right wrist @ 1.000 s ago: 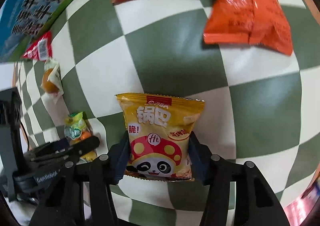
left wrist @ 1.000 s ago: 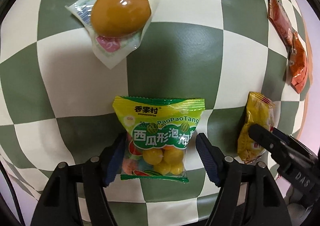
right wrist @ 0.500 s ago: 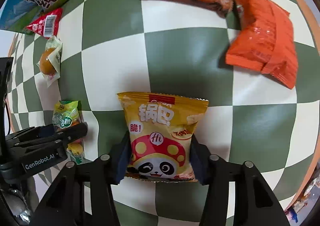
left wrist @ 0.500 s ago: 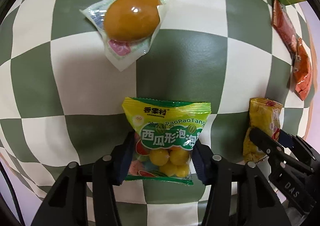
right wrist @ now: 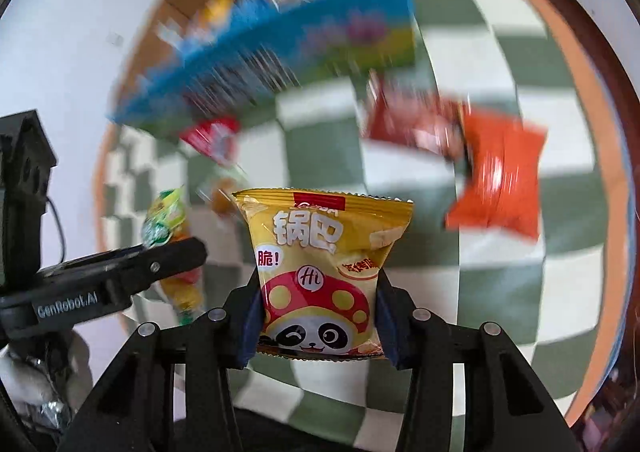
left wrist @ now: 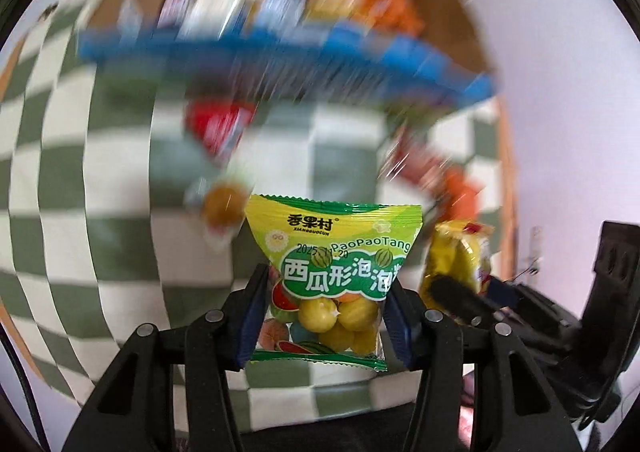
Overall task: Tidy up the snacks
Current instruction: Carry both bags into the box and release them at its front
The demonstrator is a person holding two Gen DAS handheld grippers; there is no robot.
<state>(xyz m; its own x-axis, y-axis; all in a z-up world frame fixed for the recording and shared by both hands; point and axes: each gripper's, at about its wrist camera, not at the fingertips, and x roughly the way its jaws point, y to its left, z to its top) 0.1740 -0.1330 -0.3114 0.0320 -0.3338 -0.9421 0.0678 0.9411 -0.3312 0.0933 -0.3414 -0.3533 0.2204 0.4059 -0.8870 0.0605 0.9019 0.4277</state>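
Note:
My left gripper (left wrist: 324,312) is shut on a green and yellow candy pack (left wrist: 332,252) and holds it lifted above the checkered cloth. My right gripper (right wrist: 318,312) is shut on a yellow panda snack bag (right wrist: 320,252), also lifted. Each held pack shows in the other view: the yellow bag in the left wrist view (left wrist: 456,256), the candy pack in the right wrist view (right wrist: 166,218). A cardboard box with a blue front (left wrist: 280,48) holding several snacks stands ahead, blurred; it also shows in the right wrist view (right wrist: 280,48).
On the green and white checkered cloth (left wrist: 120,212) lie a packed brown egg (left wrist: 222,204), a small red packet (left wrist: 220,124), an orange bag (right wrist: 500,176) and a dark red bag (right wrist: 408,120). The table's wooden rim (right wrist: 576,92) runs at the right.
Both grippers have risen and tilted up from the cloth with their packs held. The snack box has come into view ahead. The background is motion-blurred.

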